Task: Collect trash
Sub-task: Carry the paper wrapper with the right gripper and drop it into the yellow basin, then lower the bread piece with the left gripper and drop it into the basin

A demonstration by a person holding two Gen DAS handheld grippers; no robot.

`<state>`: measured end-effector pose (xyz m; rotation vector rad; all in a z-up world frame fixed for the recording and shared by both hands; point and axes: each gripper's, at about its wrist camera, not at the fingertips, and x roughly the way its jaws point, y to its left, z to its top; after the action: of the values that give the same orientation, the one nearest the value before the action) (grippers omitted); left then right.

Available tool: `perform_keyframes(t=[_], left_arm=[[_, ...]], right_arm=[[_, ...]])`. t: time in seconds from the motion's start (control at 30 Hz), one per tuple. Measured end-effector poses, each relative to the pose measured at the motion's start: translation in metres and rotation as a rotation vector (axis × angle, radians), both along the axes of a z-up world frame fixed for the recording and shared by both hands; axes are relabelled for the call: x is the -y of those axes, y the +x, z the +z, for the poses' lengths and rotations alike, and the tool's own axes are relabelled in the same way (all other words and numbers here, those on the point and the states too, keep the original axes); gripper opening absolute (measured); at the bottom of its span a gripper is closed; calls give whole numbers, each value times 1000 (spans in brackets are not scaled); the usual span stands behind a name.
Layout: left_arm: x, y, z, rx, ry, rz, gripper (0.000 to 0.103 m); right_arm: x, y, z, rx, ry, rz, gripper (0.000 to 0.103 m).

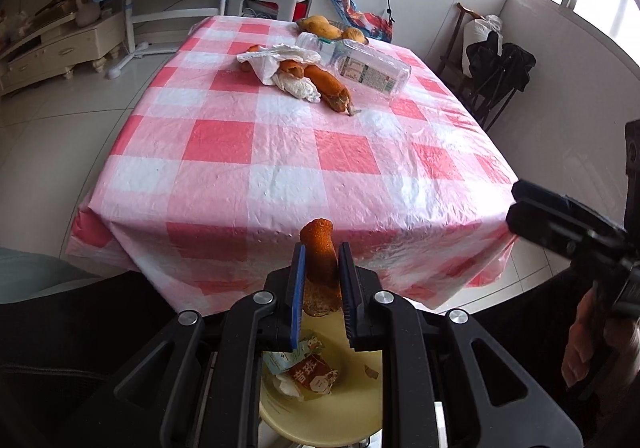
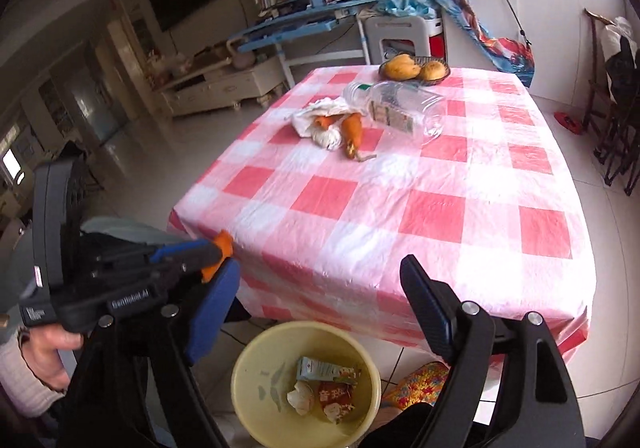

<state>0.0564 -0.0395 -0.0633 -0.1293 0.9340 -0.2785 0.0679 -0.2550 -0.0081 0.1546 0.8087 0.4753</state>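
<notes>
The left gripper (image 1: 322, 284) is clamped on an orange peel (image 1: 319, 260), low in the middle of the left wrist view. It holds the peel right over the yellow bin (image 1: 276, 408), which sits on the floor at the bottom of the frame, just in front of the table (image 1: 224, 152). That looks like the reason for the hold: open the jaws and the peel should drop in. The peel is orange and bumpy on the outside, curled up like a tube, with a paler brown bit at its lower end. The right gripper (image 2: 320, 304) has its jaws wide apart with nothing between them, and the bin (image 2: 248, 380) shows below the gap at the bottom of the right wrist view. In the bin lie a small carton (image 2: 326, 370), a red wrapper (image 2: 334, 396) and a crumpled white scrap (image 2: 300, 396), so some trash is already in. More trash waits on the far part of the table, in the upper middle of the frame: more peel (image 2: 352, 130), white tissue (image 2: 316, 112) and a clear bottle (image 2: 400, 108) lying on its side. The bowl of fruit (image 2: 414, 68) at the far edge is whole, likely not trash.
</notes>
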Motion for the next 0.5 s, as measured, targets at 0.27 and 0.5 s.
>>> perform_keyframes(t=[0.27, 0.5], left_arm=[[36, -20, -22, -99, 64, -163, 17], [45, -29, -25, -123, 106, -207, 55]], right_arm=[[10, 8, 4, 35, 65, -56, 79], [8, 1, 7, 70, 12, -63, 83]])
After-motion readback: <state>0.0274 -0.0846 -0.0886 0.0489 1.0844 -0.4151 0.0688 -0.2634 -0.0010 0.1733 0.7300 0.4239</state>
